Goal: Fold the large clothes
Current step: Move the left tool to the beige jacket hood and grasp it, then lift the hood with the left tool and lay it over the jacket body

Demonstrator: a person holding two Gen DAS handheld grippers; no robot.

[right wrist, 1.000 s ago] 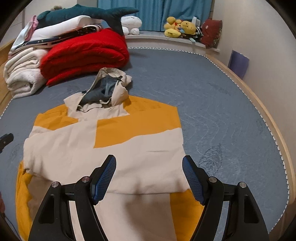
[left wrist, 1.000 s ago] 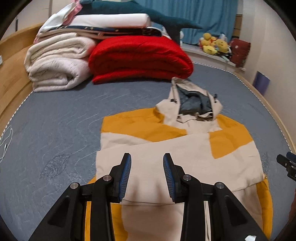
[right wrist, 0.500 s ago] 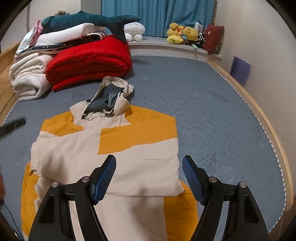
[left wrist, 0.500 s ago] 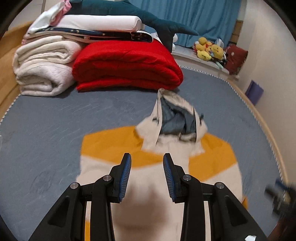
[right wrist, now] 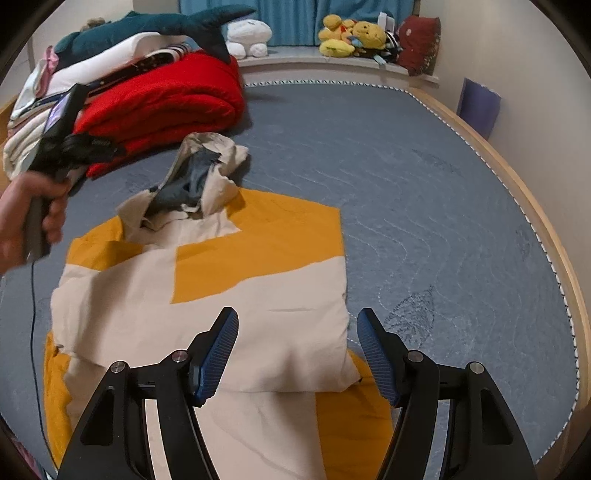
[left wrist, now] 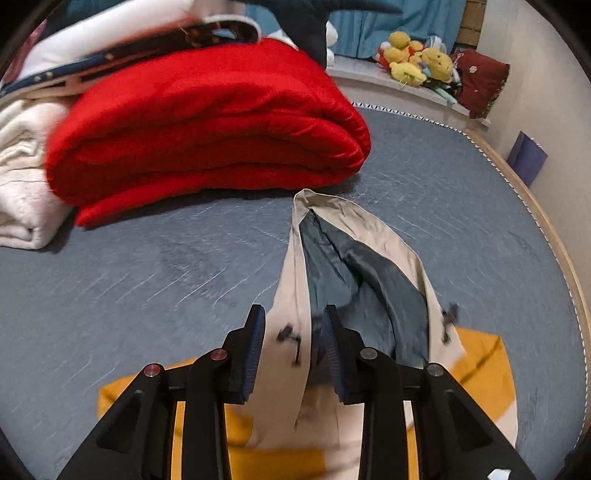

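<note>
A beige and orange hooded jacket (right wrist: 236,295) lies flat on the grey-blue mattress (right wrist: 424,184), its sleeves folded in across the body. Its hood (left wrist: 354,266), lined in dark grey, points toward the red quilt. My left gripper (left wrist: 293,345) hovers over the hood's left rim. Its jaws are closing, with the beige rim and a cord toggle between them, and the pads are not pressing. My right gripper (right wrist: 295,343) hangs above the folded body's lower right edge. Its jaws are wide and closing over flat fabric, gripping nothing. A hand (right wrist: 33,210) holding the left gripper shows at the left of the right wrist view.
A folded red quilt (left wrist: 207,140) lies just beyond the hood, with white blankets (left wrist: 18,184) beside it and a plush shark (right wrist: 177,26) on top. Stuffed toys (right wrist: 351,35) line the far ledge. A wooden bed rim (right wrist: 546,236) and a purple bag (right wrist: 478,107) are on the right.
My left gripper has swept forward from the jacket's body up to the hood, jaws slightly narrower. The right gripper shifted a little and narrowed. The left hand has come into the right wrist view.
</note>
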